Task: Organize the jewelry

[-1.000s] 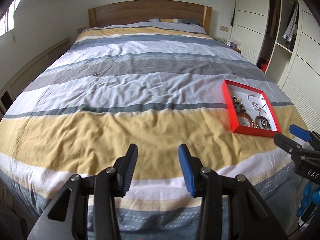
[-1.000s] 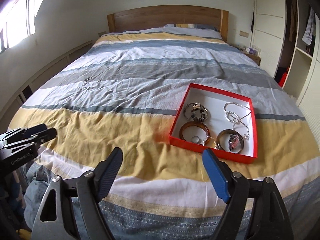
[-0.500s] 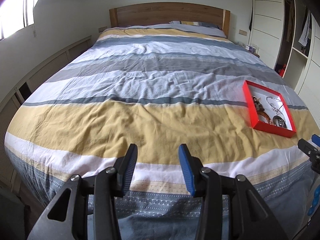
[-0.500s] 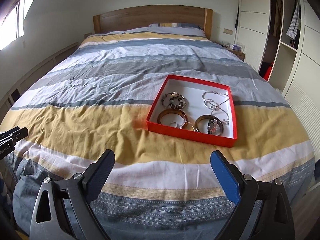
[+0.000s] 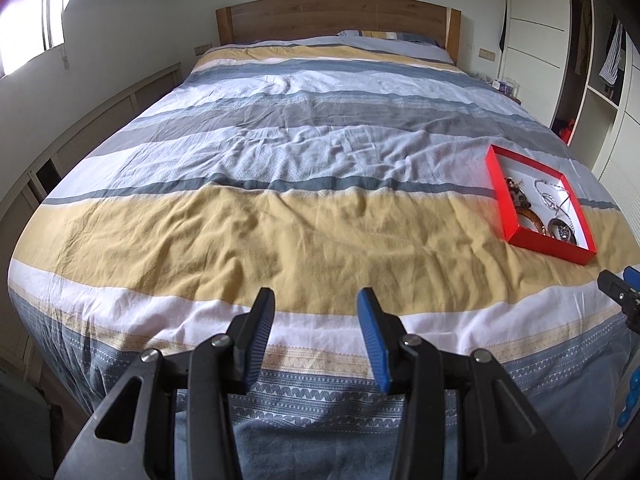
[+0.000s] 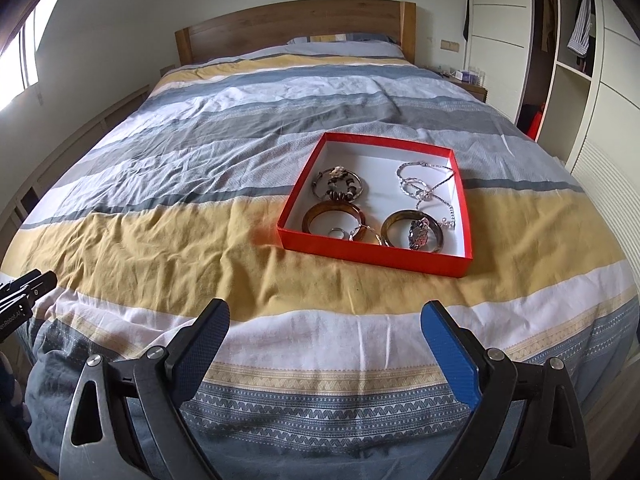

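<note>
While it lies flat on the yellow band of the striped duvet (image 6: 168, 248), the red tray (image 6: 372, 250) sits toward the right side of the bed, its white floor holding all the jewelry. At the tray's far left corner rests a beaded bracelet (image 6: 339, 185); nearer, a brown bangle (image 6: 334, 217) lies just beside a second bangle with a silvery ornament (image 6: 414, 231) on its right, and small rings (image 6: 337, 233) lie between the two, close against the near wall. A tangled silver chain (image 6: 424, 186) fills the far right part of the tray. Seen from the left wrist, the same tray (image 5: 506, 208) lies well off to the right of centre. Nearer than the tray, the right gripper (image 6: 325, 334) hangs over the foot of the bed with its jaws spread very wide, having just been opening, and nothing stands between them. Well apart to the left, the left gripper (image 5: 316, 334) hovers above the white and patterned bands with its jaws about half spread and nothing between them. Beyond the duvet stand a wooden headboard (image 6: 296, 26) at the far end, an open wardrobe (image 6: 568, 60) on the right and a window (image 5: 28, 28) at far left.
</note>
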Demonstrator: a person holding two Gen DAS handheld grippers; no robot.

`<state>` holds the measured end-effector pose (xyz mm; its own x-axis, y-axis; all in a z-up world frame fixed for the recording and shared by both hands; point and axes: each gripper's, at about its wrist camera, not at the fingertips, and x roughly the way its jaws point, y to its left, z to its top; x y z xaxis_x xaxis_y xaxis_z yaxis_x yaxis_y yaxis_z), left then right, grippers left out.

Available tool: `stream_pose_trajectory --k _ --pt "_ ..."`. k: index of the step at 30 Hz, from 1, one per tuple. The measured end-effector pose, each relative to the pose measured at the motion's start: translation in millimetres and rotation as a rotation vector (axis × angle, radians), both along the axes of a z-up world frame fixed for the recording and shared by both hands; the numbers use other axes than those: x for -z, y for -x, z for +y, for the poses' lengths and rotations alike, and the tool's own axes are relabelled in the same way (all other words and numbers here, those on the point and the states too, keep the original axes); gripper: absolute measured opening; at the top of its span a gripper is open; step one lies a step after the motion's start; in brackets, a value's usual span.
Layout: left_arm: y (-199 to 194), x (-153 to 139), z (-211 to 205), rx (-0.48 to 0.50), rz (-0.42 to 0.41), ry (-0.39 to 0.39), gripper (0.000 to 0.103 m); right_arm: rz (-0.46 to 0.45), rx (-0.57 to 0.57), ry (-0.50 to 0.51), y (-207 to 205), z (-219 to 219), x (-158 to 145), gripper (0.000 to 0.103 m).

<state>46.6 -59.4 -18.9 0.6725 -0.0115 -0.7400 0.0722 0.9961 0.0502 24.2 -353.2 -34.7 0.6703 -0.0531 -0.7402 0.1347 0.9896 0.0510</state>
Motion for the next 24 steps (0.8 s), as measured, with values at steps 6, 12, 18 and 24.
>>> stream_pose_trajectory --k 6,12,18,24 --pt "-2 5 -3 -0.001 0.014 -0.004 0.041 0.01 -0.002 0.001 -2 -2 2 0.095" --pt "-4 9 -3 -0.001 0.024 0.002 0.041 0.026 -0.005 0.007 -6 -2 6 0.095" --pt "-6 14 -3 0.002 0.033 0.008 0.041 0.036 -0.011 0.016 -11 1 8 0.095" --pt "-8 14 -6 0.007 0.034 0.008 0.041 0.042 -0.012 0.02 -13 2 9 0.095"
